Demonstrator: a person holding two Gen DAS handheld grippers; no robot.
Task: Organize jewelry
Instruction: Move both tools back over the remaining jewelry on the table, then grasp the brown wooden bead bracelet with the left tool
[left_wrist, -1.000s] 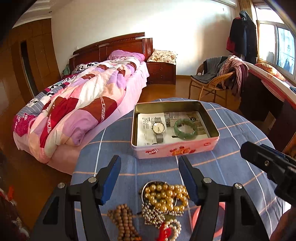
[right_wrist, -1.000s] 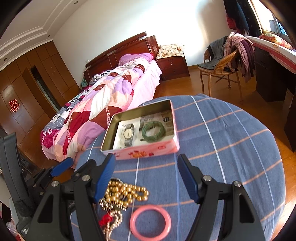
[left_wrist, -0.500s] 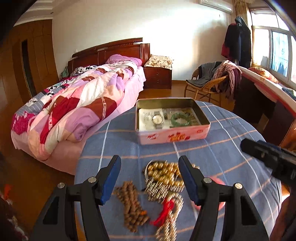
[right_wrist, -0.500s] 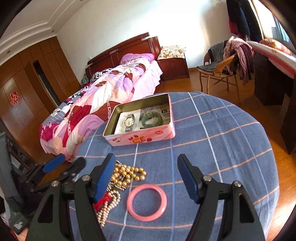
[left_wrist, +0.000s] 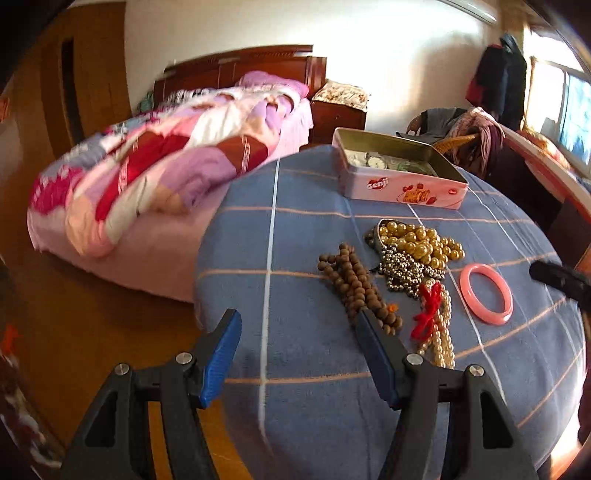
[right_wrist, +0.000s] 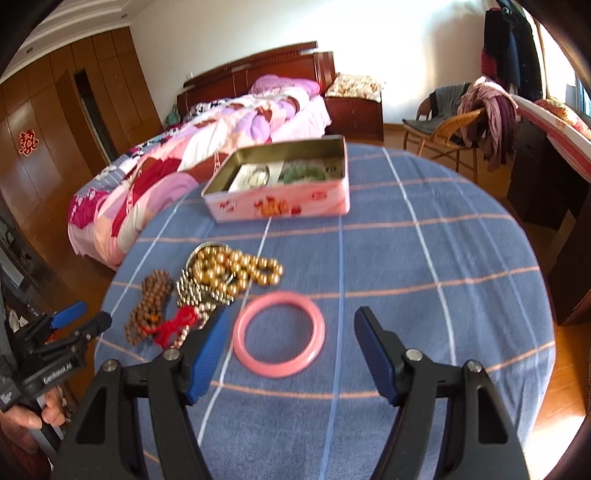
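Observation:
A pink tin box (left_wrist: 397, 186) (right_wrist: 280, 201) stands open at the table's far side, holding a watch (left_wrist: 376, 161) and a green bangle (right_wrist: 306, 172). In front of it lie gold beads (left_wrist: 421, 242) (right_wrist: 236, 267), silver beads (left_wrist: 402, 269), a brown bead string (left_wrist: 354, 282) (right_wrist: 149, 304), a pearl strand with a red tassel (left_wrist: 434, 321) (right_wrist: 177, 326) and a pink bangle (left_wrist: 487, 293) (right_wrist: 279, 334). My left gripper (left_wrist: 297, 334) is open and empty, left of the pile. My right gripper (right_wrist: 291, 338) is open, above the pink bangle.
The round table (right_wrist: 424, 258) has a blue plaid cloth. A bed with a patchwork quilt (left_wrist: 155, 166) stands at the left. A wicker chair with clothes (right_wrist: 458, 125) and a dark desk (right_wrist: 546, 184) stand at the right.
Both grippers have pulled back and dropped lower. The left one has swung left, so the pile now lies to its right. The right one now frames the pink bangle.

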